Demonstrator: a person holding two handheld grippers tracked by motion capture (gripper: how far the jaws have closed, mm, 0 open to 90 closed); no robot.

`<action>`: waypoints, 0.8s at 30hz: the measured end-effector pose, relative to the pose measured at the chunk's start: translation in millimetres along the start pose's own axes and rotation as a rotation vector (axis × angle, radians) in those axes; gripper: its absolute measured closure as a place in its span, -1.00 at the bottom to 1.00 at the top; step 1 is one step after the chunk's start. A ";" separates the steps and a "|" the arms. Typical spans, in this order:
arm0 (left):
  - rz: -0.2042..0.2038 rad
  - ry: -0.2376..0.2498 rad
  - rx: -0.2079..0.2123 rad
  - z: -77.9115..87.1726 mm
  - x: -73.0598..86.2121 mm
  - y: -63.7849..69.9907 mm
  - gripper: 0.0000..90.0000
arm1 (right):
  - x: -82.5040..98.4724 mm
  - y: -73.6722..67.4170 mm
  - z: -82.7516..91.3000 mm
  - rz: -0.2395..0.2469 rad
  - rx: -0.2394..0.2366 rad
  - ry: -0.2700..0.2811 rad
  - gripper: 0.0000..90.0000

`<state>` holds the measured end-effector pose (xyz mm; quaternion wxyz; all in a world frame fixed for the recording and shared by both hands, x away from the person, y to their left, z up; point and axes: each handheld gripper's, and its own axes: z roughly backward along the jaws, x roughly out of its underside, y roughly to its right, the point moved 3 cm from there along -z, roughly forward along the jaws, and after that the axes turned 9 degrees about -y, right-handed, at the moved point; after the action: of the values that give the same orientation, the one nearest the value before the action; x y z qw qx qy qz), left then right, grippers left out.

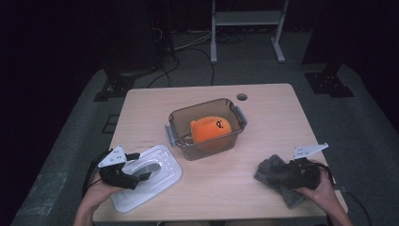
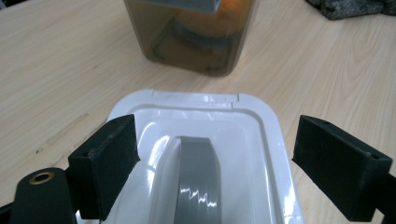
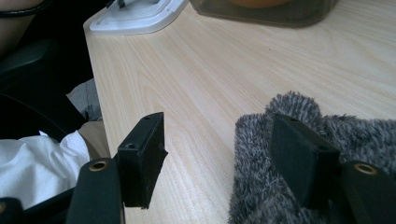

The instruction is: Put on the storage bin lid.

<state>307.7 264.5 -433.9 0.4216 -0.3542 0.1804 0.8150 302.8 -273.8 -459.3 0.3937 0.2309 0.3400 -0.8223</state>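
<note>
Lid [image 1: 147,178] sits flat on the table [image 1: 263,101] at the near left corner, white with a grey handle [image 2: 198,179] arching over its recessed middle. Left gripper [image 1: 141,173] is right over it, jaws spread wide with nothing pinched. In the left gripper view the handle runs straight away from the camera, dead centre between the two pads [image 2: 108,163], so its long axis lines up with the gripper's pointing direction and the pads sit either side of it. Looks to me like closing across the strap's width is the whole game here, and the approach seems squared up for that; it just needs to come lower before squeezing.

Bin [image 1: 207,128] with the orange plush [image 1: 210,128] inside stands just past the lid, toward the table middle, not touching it.

Right gripper [image 1: 282,172] rests on the grey cloth [image 1: 277,181] at the near right, jaws open too, one pad on the fuzz, one over bare wood. It's well apart from the lid, so the left hand is clearly the one for this.
</note>
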 end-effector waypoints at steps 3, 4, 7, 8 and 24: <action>0.012 -0.002 0.003 -0.6 7.0 -2.1 -0.67 | 0.2 0.0 0.0 0.001 0.000 0.001 -0.22; 0.012 -0.002 0.003 -0.6 7.0 -2.1 -0.67 | 0.2 0.0 0.0 0.001 0.000 0.001 -0.22; 0.028 -0.015 -0.009 -2.1 14.1 -5.8 -0.62 | 0.4 0.2 0.3 0.002 -0.001 0.002 -0.22; 0.028 -0.015 -0.009 -2.1 14.1 -5.8 -0.60 | 0.4 0.2 0.3 0.002 -0.001 0.002 -0.22; -0.006 -0.043 -0.017 -11.3 30.2 -8.0 -0.11 | 1.6 0.3 -1.3 0.002 0.000 -0.012 -0.22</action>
<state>307.2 279.3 -463.6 0.4250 -0.3406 0.1631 0.8227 302.3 -273.7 -461.3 0.3966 0.2263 0.3372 -0.8233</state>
